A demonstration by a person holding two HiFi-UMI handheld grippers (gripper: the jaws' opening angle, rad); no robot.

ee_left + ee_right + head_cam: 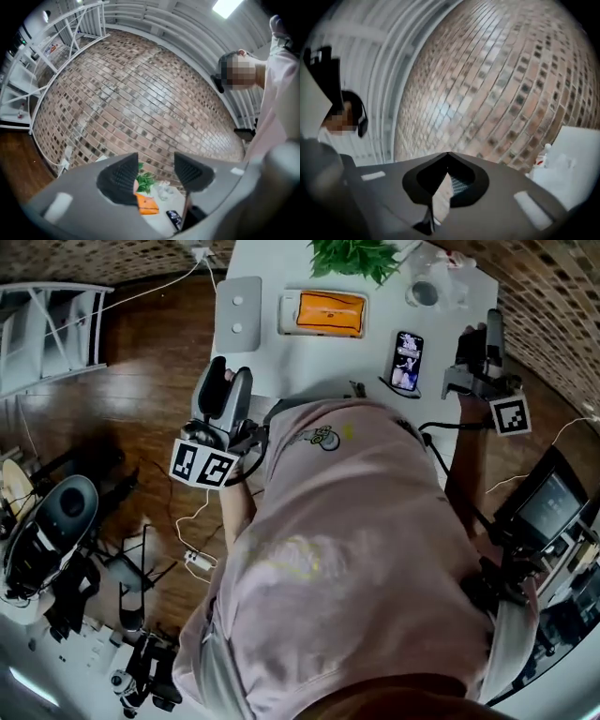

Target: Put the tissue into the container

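The left tongs (157, 166) have ribbed black pads spread apart with nothing between them. The right tongs (447, 157) are pressed together on nothing. The flat orange rectangular tissue pack (329, 312) lies in a shallow white tray (286, 313) on the smooth white table (281, 362), ahead of and between both tongs.

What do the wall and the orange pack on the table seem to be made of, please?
The wall looks like matte brick: staggered reddish-brown blocks with pale joints. The orange pack seems to be soft plastic film, judging by its slight sheen, though that is uncertain.

white table (309, 362) carries orange tissue pack (329, 312), phone (407, 360), plant (356, 256).
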